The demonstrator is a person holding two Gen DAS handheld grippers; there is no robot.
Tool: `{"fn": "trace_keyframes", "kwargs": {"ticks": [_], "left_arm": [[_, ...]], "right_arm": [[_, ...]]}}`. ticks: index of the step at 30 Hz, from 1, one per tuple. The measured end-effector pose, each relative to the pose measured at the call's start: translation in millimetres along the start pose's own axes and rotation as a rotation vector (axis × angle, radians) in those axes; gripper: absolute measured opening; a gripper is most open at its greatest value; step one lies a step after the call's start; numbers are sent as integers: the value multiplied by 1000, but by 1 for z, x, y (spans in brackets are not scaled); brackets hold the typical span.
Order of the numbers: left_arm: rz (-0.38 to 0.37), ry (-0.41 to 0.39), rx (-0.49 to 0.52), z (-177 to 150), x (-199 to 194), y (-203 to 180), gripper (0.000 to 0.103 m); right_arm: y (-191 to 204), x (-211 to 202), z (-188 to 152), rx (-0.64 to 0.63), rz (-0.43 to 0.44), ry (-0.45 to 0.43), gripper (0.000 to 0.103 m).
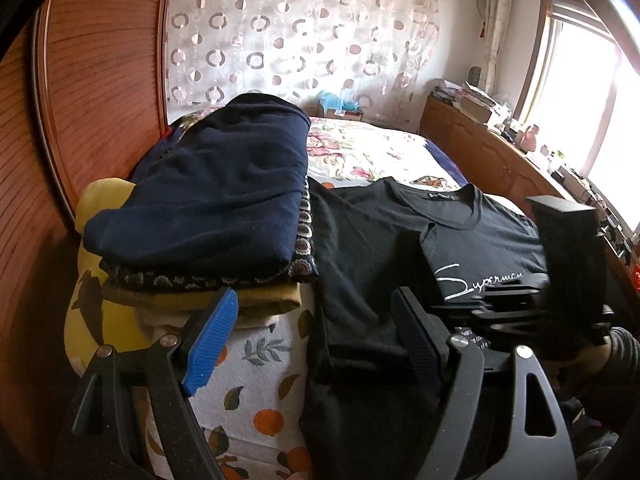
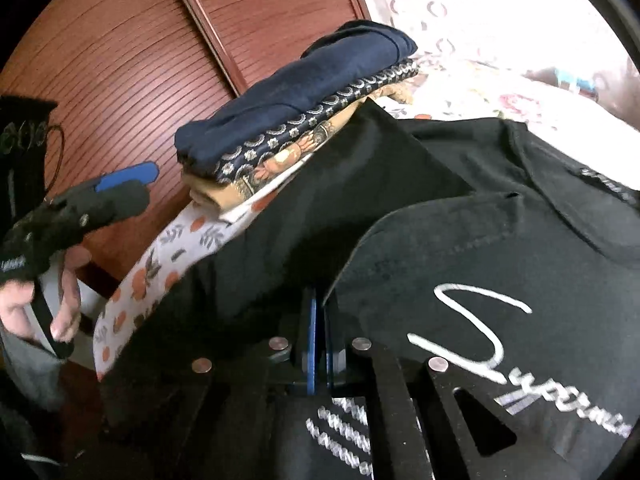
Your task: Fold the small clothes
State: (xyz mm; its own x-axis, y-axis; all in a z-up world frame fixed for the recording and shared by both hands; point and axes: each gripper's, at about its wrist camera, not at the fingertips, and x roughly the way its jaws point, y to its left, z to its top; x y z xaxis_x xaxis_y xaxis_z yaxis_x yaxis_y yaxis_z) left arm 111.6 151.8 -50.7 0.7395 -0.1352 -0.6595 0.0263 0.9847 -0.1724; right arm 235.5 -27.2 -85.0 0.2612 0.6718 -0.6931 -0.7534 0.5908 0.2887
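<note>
Pinching the black T-shirt [image 2: 460, 248] edge, the right gripper [image 2: 318, 340] is clenched to fold it; the left gripper [image 1: 316, 336] hangs released above the shirt, beside folded clothes [image 1: 208, 208].

Left gripper [image 1: 316, 340]: matte black linkage arms, silver rivets at the pivots behind the jaws, triangular cut-outs in the outer arms. One ribbed blue pad, one ribbed black pad.

Right gripper [image 2: 320, 320]: same black arms and silver rivets just behind the jaws; blue pads edge-on.

Hand [image 2: 44, 300] on the left gripper's grip, well behind its jaws; grey sleeve beneath it.
</note>
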Motion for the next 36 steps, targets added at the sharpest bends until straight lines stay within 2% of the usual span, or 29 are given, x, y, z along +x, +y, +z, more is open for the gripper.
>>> {"fn": "trace_keyframes", "kwargs": {"ticks": [2,5,6,8,10,11,16,24,28,32,36], "left_arm": [[-8,2,5,-2,1,-2,80],[-19,7,11,-2,5,-6,80],[-23,10,15,-2,7,-8,80],[-27,12,24,-1,10,-10,80],[-32,13,33,0,11,-15,80],[-33,12,39,0,11,-18,80],[-36,18,71,1,16,-32,80],[-56,75,127,0,49,-63,80],[-62,114,163,2,71,-79,80],[-59,155,202,5,91,-93,80],[-53,198,220,5,107,-100,80]], "right_arm": [[-1,-12,-8,26,7,-12,3],[0,-25,-19,38,-33,-20,3],[-1,-29,-20,46,-49,-19,6],[-5,-33,-22,64,-84,-23,18],[-9,-38,-21,77,-114,-36,39],[-12,-41,-21,83,-127,-47,41],[-31,-60,-24,112,-213,-91,43],[-74,-111,-57,168,-408,-150,43],[-96,-139,-78,226,-494,-165,62],[-123,-173,-104,313,-610,-196,62],[-147,-202,-136,387,-681,-199,62]]}}
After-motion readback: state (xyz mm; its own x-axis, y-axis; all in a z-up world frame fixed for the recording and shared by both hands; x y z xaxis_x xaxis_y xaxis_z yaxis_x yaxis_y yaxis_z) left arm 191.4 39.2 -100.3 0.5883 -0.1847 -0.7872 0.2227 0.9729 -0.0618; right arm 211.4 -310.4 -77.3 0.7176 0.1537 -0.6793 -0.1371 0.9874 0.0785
